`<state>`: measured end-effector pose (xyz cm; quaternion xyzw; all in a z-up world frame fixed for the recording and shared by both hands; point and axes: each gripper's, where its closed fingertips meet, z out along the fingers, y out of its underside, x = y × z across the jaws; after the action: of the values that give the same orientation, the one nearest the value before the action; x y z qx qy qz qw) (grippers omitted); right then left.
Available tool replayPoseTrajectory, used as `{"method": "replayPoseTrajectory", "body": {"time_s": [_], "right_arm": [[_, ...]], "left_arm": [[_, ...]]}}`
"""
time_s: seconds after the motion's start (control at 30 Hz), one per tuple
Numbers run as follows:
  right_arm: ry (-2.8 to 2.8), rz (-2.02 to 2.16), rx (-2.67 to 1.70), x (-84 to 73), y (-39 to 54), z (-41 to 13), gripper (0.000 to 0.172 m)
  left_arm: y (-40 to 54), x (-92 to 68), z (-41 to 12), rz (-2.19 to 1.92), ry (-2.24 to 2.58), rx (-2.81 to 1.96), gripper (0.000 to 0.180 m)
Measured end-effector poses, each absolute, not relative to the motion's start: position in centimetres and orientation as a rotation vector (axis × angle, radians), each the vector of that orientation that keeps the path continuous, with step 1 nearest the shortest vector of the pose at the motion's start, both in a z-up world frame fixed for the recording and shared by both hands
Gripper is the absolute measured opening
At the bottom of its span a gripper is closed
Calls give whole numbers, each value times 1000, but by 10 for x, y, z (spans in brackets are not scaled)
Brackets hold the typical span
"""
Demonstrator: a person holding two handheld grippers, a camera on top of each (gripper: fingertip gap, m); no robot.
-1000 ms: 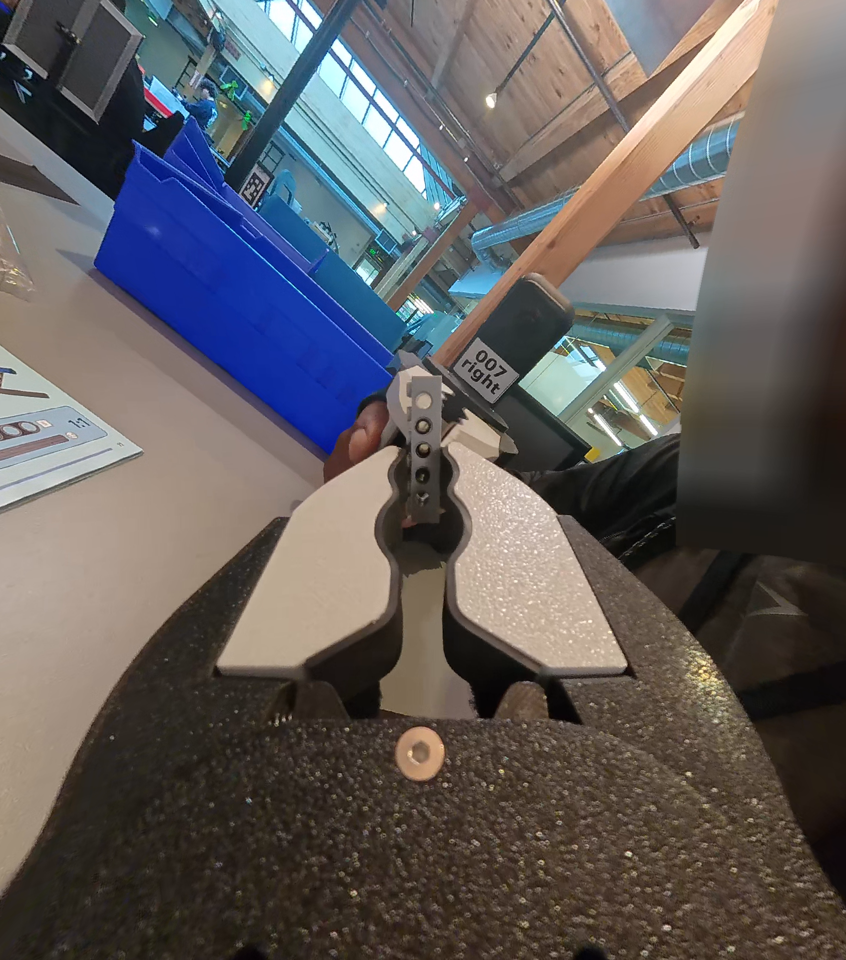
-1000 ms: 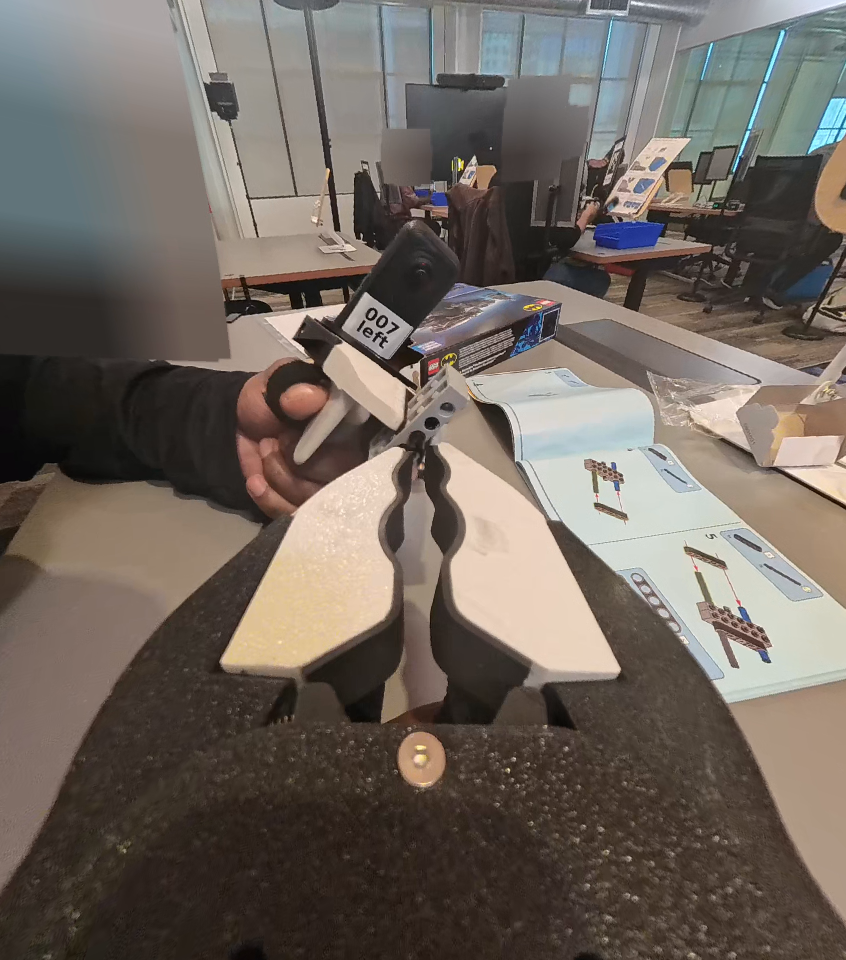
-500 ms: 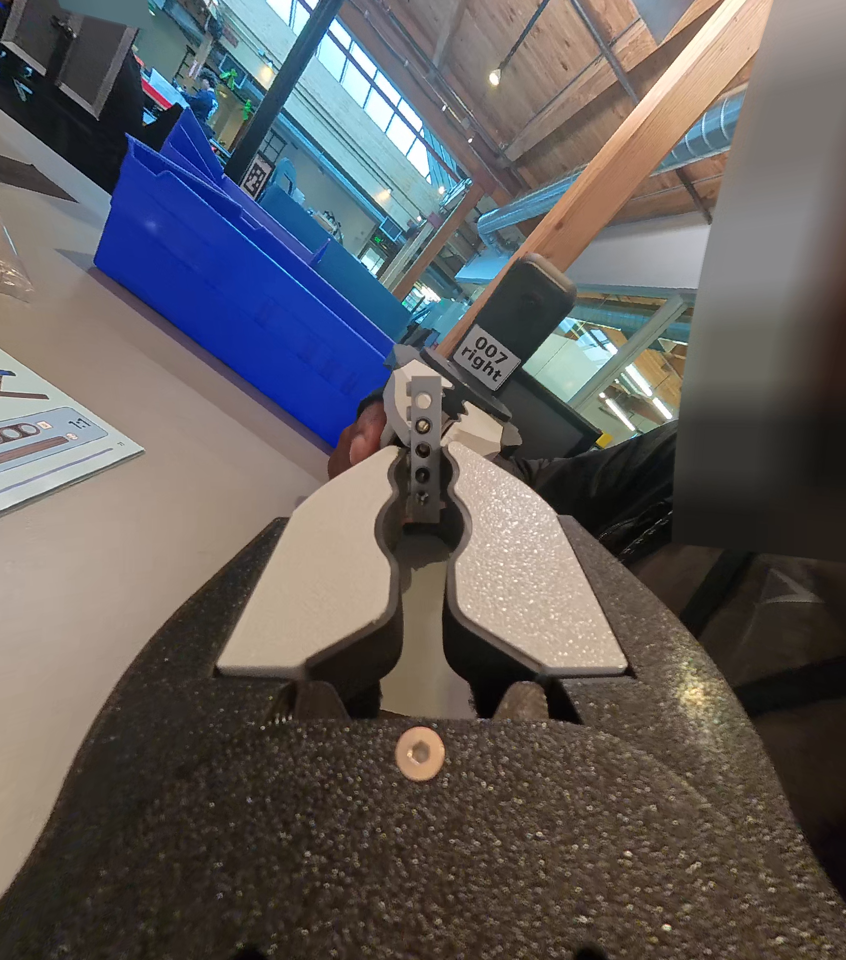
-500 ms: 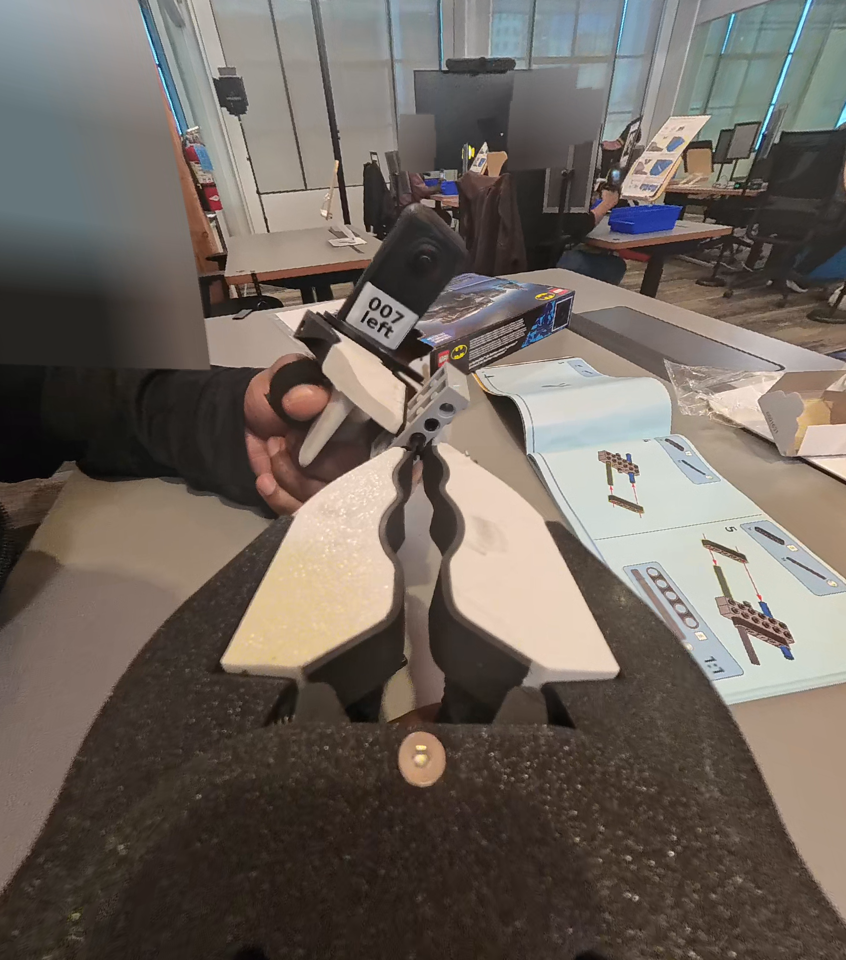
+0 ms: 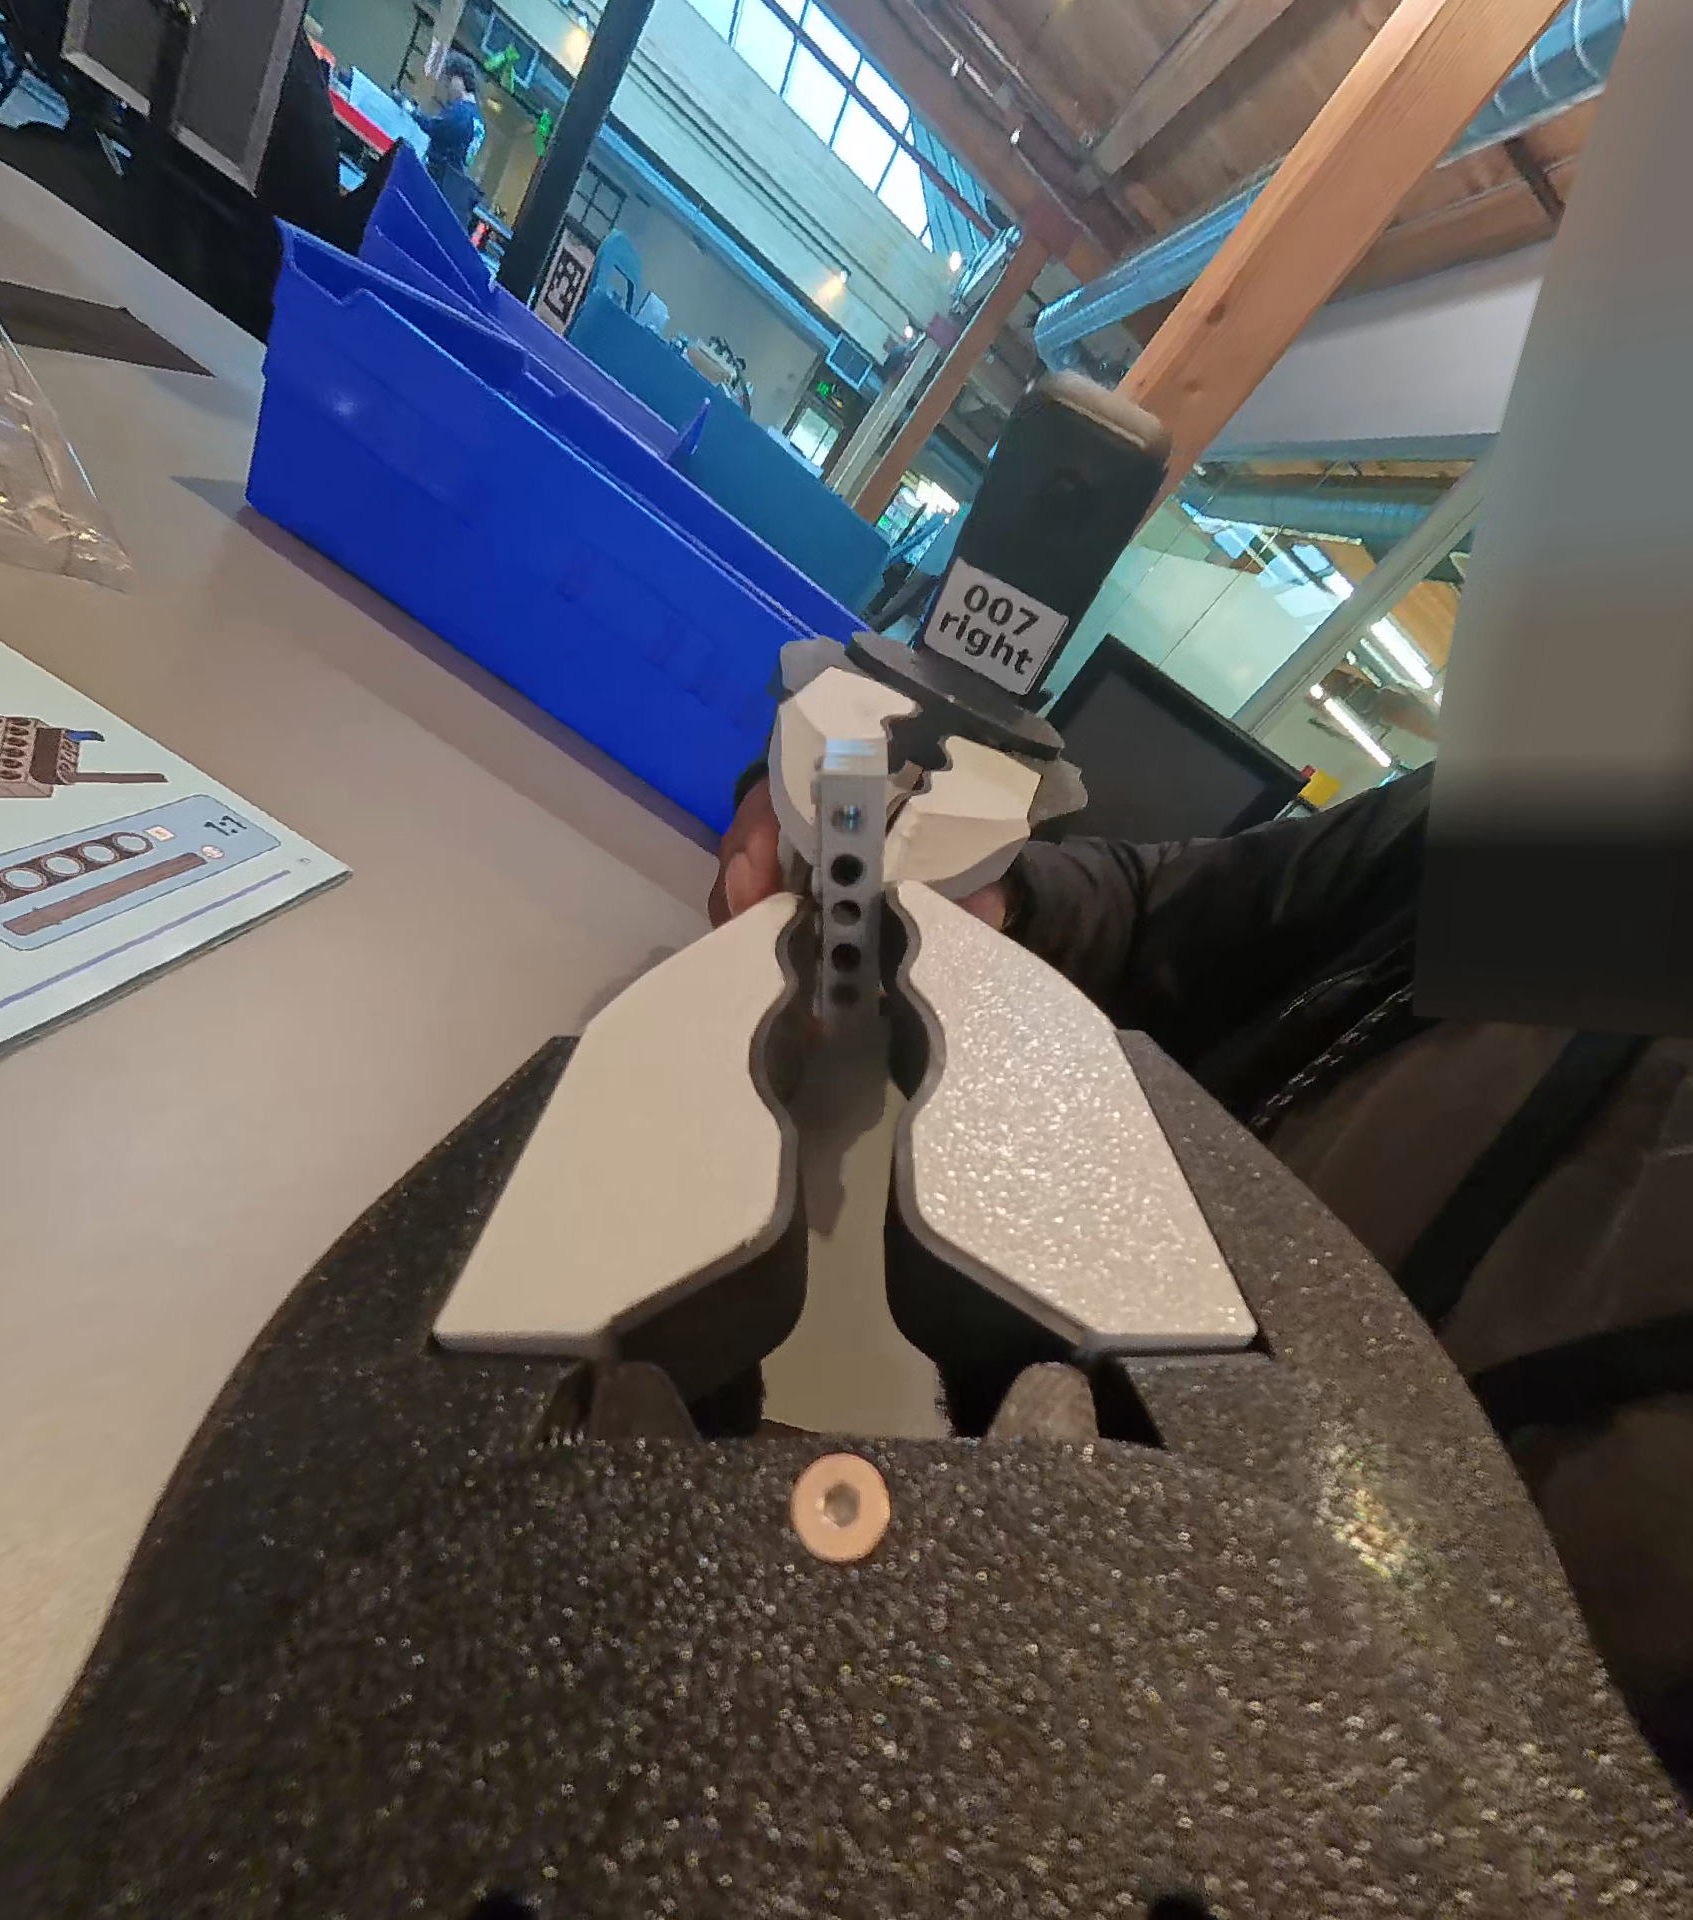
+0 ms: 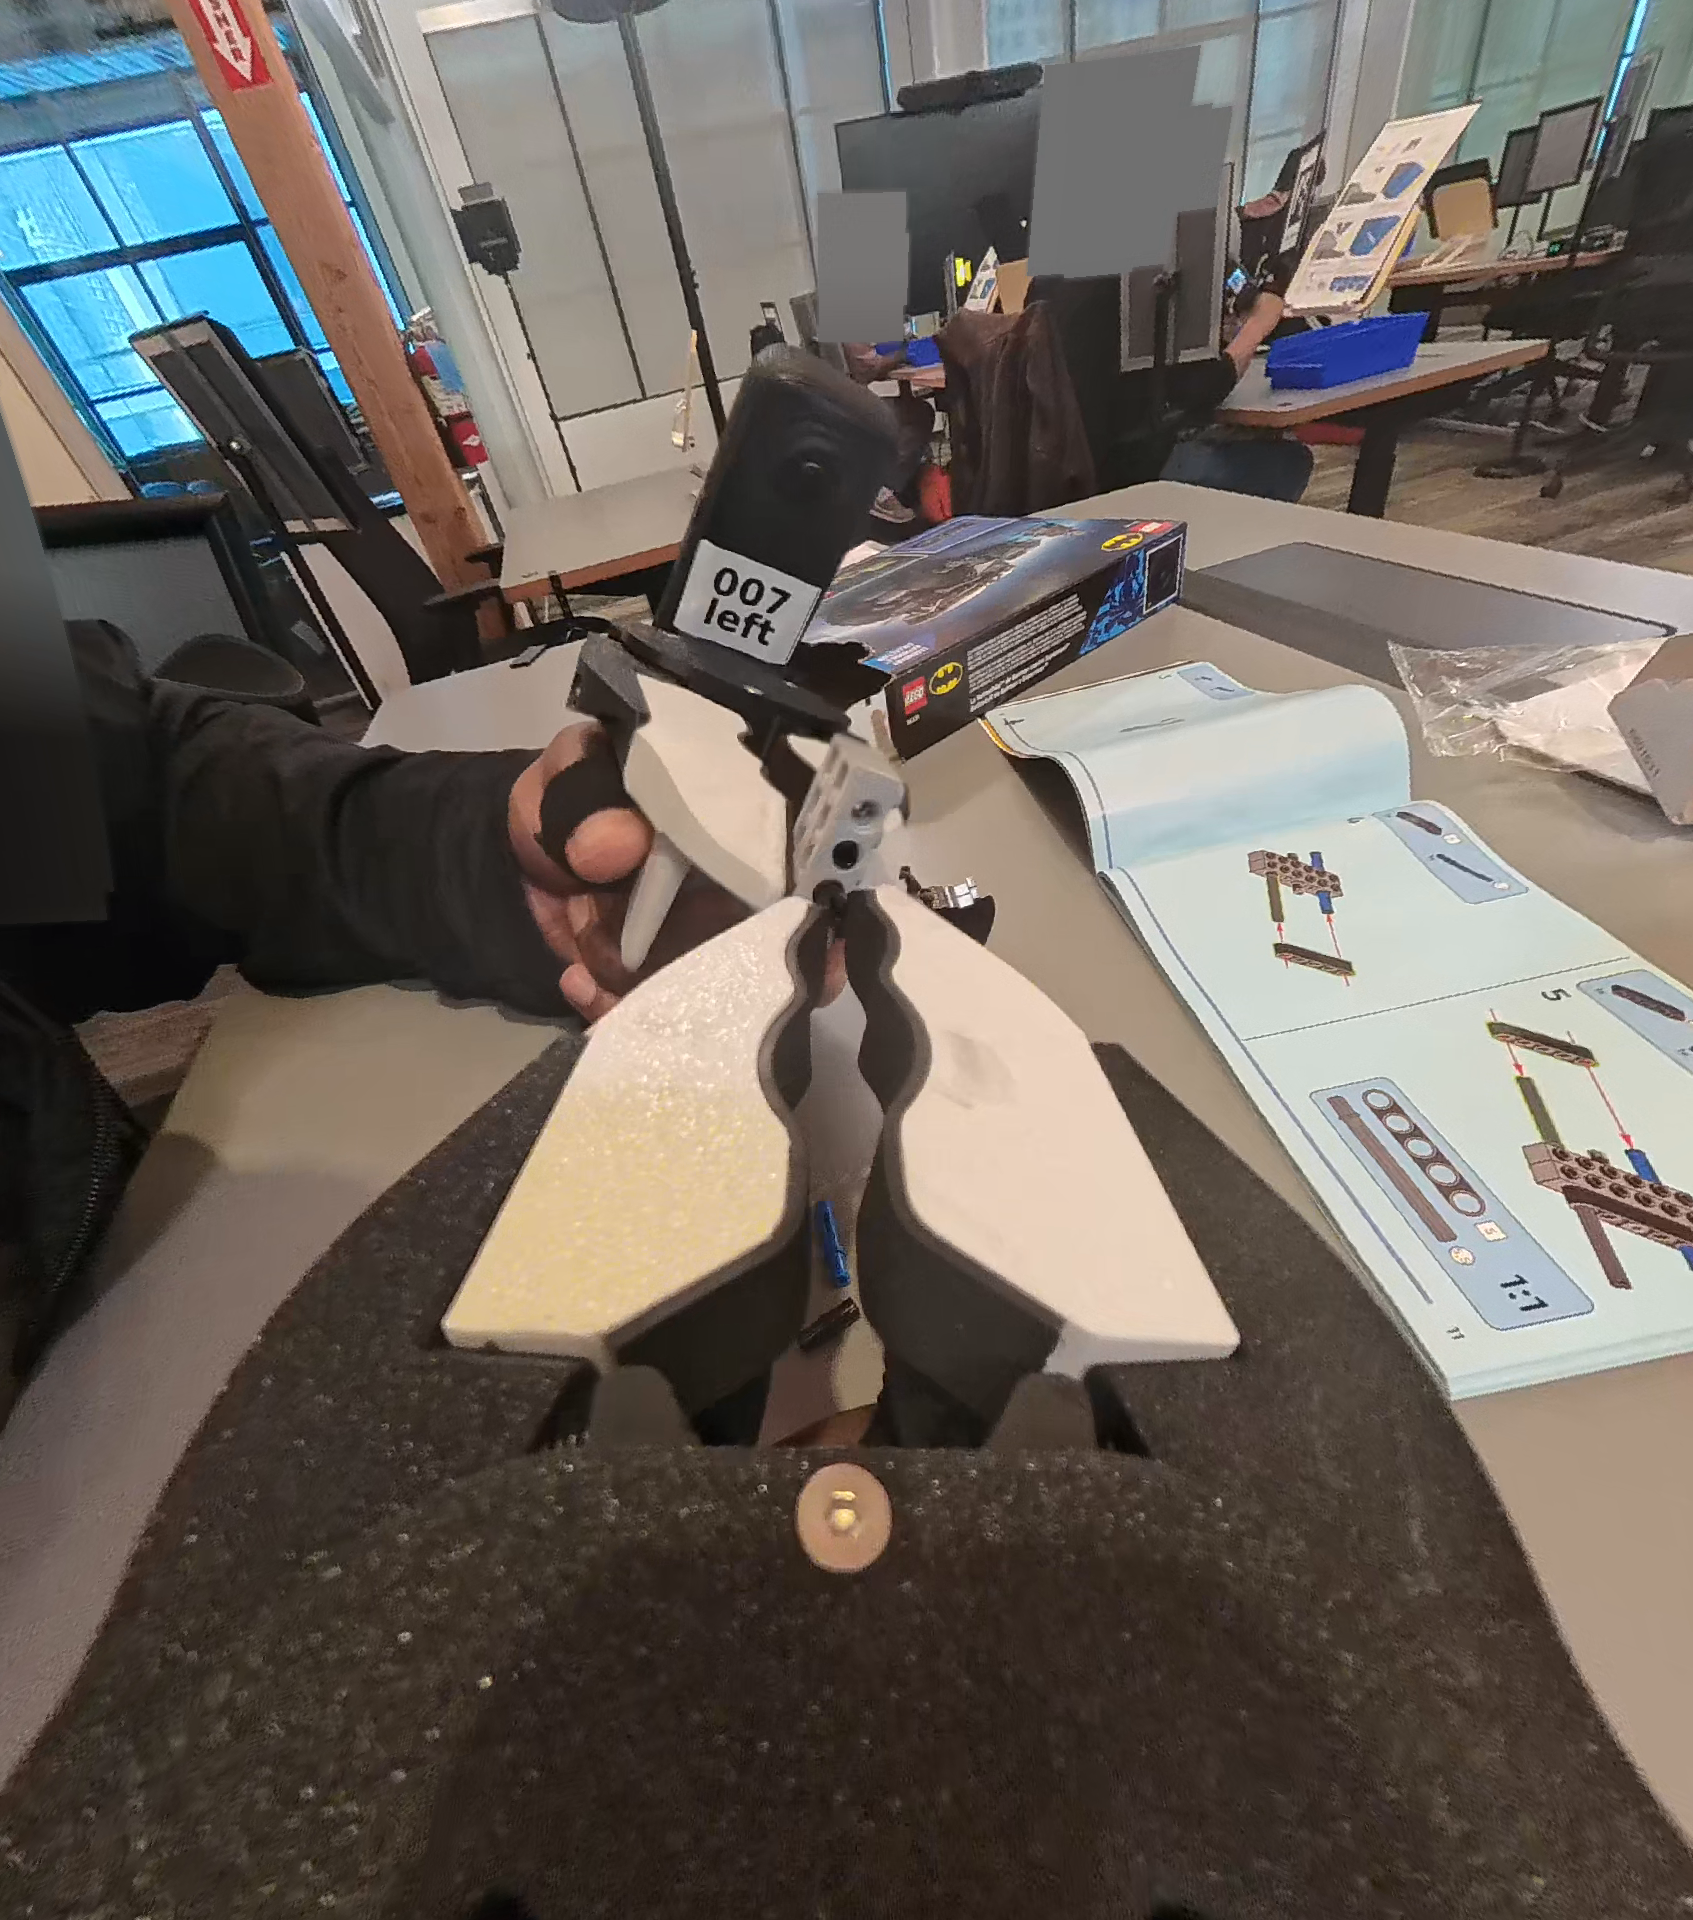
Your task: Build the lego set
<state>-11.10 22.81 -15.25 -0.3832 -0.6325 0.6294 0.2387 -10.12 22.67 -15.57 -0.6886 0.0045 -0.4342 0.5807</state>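
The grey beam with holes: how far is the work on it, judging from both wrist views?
Done: the left gripper grips the grey holed beam, which already carries one light pin near its top. In hand: the right gripper pinches a small black pin at the beam's lowest hole. Left: that pin is not seated; a blue pin lies on the table.

From my left wrist view, my left gripper [image 5: 847, 940] points at the right gripper [image 5: 899, 790], a holed brick [image 5: 848, 904] standing between them. The bin [image 5: 509, 540] sits on the table [image 5: 302, 1039] behind them, the booklet [image 5: 42, 831] to its left. From my right wrist view, the box [image 6: 1029, 613] lies behind the booklet [image 6: 1393, 987].
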Motion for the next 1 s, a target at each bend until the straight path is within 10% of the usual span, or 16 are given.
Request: {"method": "replayPoseTrajectory", "body": {"time_s": [1.0], "right_arm": [[-1790,1654,-936,-110,229,-158,24]], "left_arm": [[225,-97,-177,-788,157,-1794,11]]}}
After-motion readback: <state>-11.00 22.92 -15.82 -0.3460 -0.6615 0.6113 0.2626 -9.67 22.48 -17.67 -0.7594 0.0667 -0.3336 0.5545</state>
